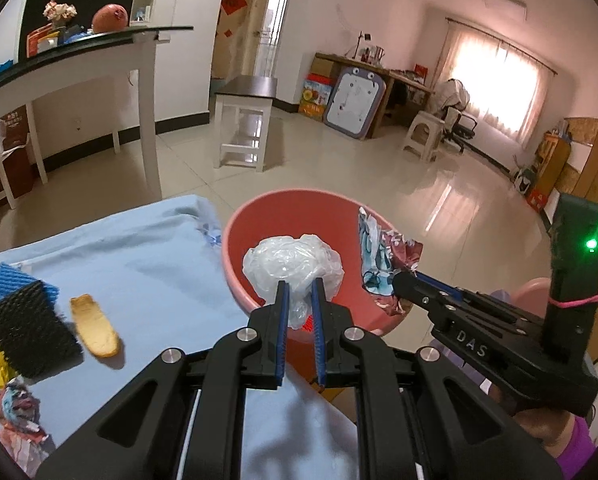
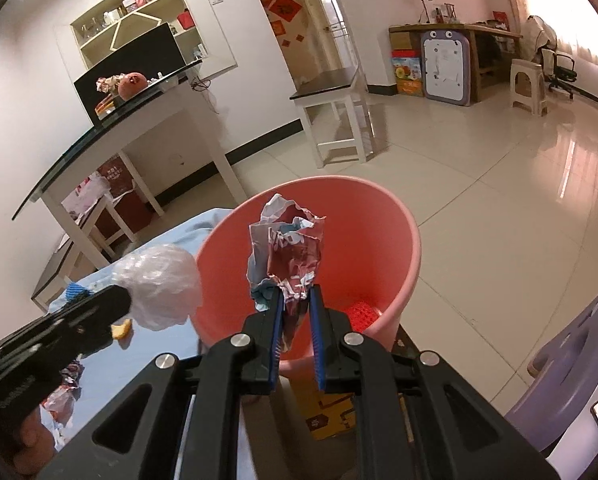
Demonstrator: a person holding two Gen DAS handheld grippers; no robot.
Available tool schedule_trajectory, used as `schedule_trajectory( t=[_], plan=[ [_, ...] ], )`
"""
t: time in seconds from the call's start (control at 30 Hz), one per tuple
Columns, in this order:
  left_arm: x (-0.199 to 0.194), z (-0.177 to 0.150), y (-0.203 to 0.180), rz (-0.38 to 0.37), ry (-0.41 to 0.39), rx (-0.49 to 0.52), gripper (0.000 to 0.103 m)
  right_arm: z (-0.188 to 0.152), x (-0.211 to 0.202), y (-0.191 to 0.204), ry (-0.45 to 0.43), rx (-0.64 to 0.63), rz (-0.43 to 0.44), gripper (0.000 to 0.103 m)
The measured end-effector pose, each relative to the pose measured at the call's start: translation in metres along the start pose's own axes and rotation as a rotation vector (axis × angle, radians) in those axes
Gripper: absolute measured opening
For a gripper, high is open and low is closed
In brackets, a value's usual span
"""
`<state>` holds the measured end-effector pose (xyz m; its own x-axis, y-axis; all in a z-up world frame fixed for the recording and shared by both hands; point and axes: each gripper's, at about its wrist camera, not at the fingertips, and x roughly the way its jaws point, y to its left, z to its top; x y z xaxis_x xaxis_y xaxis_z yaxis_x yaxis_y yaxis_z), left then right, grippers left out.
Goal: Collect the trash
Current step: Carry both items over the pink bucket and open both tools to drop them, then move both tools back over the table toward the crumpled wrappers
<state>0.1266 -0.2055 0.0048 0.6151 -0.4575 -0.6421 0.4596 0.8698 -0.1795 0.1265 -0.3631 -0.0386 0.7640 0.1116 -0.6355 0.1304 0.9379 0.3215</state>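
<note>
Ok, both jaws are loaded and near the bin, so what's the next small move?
Probably open the right gripper first: its crumpled wrapper hangs over the pink bin. The left gripper holds the clear plastic wad nearer the bin's rim, so nudge it further in before releasing.

Room contents: glass-topped white side table (image 1: 99, 60) carrying a dark screen (image 1: 83, 4), dried flowers (image 1: 60, 11) and an orange gourd (image 1: 110, 18); small white stool table (image 1: 245, 120); whiteboard with cartoon eyes (image 1: 355, 102); plastic stool (image 1: 423, 134); curtained window (image 1: 499, 80); lilac chair (image 2: 571, 364).
</note>
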Motion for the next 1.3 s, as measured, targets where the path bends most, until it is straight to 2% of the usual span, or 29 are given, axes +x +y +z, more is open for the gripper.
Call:
schedule_trajectory(
  t=[0.53, 0.6, 0.73, 0.87, 1.3],
  plan=[
    [0.052, 0.003, -0.009, -0.04, 0.086, 0.015, 0.011, 0.005, 0.028, -0.005, 0.01, 0.002, -0.057, 0.015],
    [0.056, 0.004, -0.007, -0.045, 0.094, 0.007, 0.015, 0.004, 0.028, -0.007, 0.01, 0.004, -0.06, 0.019],
    [0.058, 0.004, -0.005, -0.04, 0.093, 0.001, 0.023, 0.006, 0.03, -0.008, 0.005, 0.01, -0.063, 0.035],
    [0.053, 0.004, -0.002, -0.04, 0.081, -0.008, 0.027, 0.005, 0.028, -0.007, -0.002, 0.002, -0.067, 0.042],
    [0.011, 0.002, 0.015, -0.034, 0.024, -0.053, 0.028, 0.005, -0.001, 0.016, -0.047, -0.024, -0.034, 0.054]
  ],
)
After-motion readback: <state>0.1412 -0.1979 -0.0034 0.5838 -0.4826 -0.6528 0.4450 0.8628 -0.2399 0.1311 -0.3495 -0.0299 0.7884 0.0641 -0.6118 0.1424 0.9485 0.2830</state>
